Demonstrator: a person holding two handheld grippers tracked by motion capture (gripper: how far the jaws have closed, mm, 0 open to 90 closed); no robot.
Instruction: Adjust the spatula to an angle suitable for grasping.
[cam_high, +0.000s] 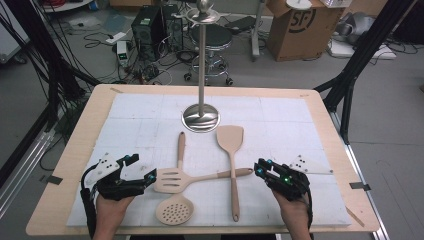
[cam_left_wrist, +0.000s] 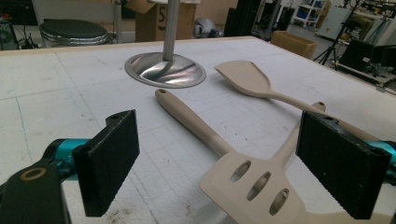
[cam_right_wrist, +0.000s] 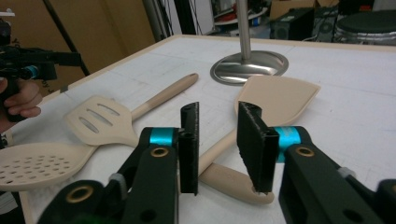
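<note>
Three beige utensils lie on the white mat (cam_high: 280, 125). The slotted spatula (cam_high: 168, 181) has its handle pointing away toward the stand. A skimmer (cam_high: 174, 210) lies just nearer; its handle runs right and crosses the handle of the solid spatula (cam_high: 230, 136). My left gripper (cam_high: 141, 168) is wide open at the slotted spatula's head (cam_left_wrist: 252, 186), with both pads clear of it. My right gripper (cam_high: 261, 168) sits by the skimmer's handle end (cam_right_wrist: 233, 182). Its jaws are narrowly parted and press on nothing, and the solid spatula (cam_right_wrist: 275, 98) lies beyond them.
A metal stand (cam_high: 201, 118) with a round base and tall pole rises at the mat's far middle. The wooden table's edge (cam_high: 60, 165) frames the mat. Beyond the table are a stool (cam_high: 211, 37), a cardboard box (cam_high: 300, 27), cables and black frame legs.
</note>
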